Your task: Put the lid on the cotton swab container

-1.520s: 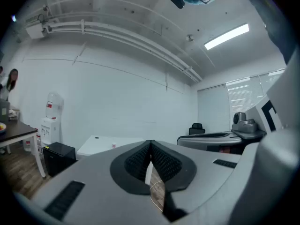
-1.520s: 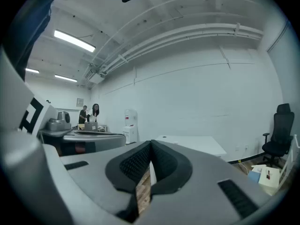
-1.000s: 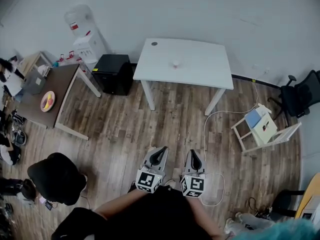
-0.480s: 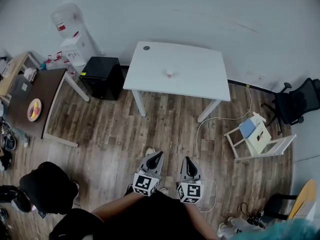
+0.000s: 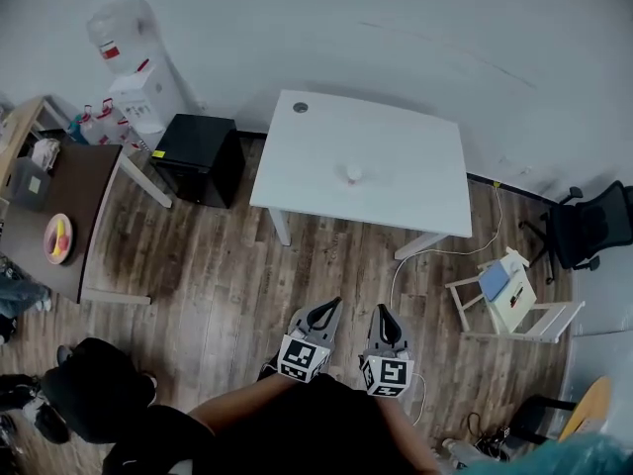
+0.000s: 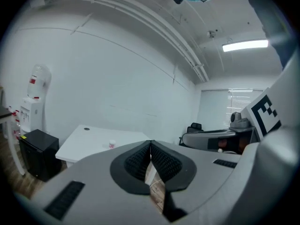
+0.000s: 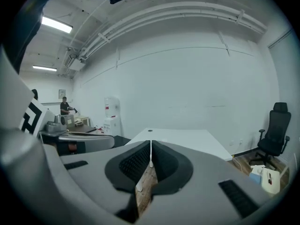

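Landmark: white table (image 5: pixel 396 181), standing against the pale wall on a wood floor (image 5: pixel 247 285).
Cotton swab container (image 5: pixel 353 173): small and white with a pinkish part, alone near the middle of the white table; too small to tell if its lid is on.
Left gripper (image 5: pixel 331 306): over the floor on the near side of the white table, well apart from it; tongs pressed together, nothing between them.
Right gripper (image 5: pixel 382 311): beside the left one, equally far from the white table; tongs pressed together, nothing pinched.
Square markers (image 5: pixel 303 357): black-and-white patterns on the grippers' cubes; no letters.
Round dark cap (image 5: pixel 300 108): at the white table's far left corner.
Black cabinet (image 5: pixel 198 156): just beside the white table's left end.
Water dispenser (image 5: pixel 134 72): left of the white table, beyond the cabinet; red label on its bottle, print too small to read.
Brown table (image 5: pixel 89 181): further left of the white table, bearing a plate (image 5: pixel 57 237) of fruit.
Office chair (image 5: pixel 584 231): black, right of the white table.
White cable (image 5: pixel 401 275): on the floor by the white table's right leg.
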